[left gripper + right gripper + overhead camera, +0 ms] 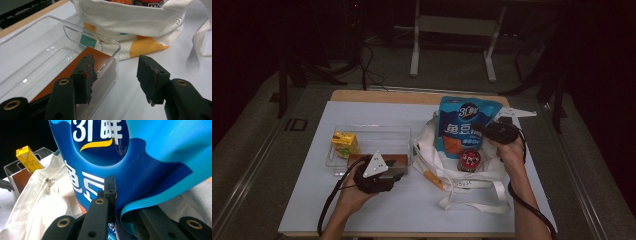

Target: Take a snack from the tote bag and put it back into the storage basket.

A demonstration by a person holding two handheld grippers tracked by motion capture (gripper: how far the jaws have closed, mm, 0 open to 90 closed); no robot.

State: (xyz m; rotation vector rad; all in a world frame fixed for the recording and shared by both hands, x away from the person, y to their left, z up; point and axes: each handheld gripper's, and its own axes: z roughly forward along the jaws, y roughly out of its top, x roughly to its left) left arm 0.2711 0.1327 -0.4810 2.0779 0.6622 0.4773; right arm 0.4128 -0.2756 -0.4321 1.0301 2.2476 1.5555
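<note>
Dark room, white table sheet. Right gripper clamped on blue snack pouch, standing in tote bag at 3 o'clock. Left gripper half open, holding nothing, straddling corner of clear tray. Advice: keep pinch firm, lift pouch straight, avoid snagging bag rim.

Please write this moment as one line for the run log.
right tongs: shut on blue pouch, over white bag | left tongs: open, at clear tray corner | brown box: in tray
</note>
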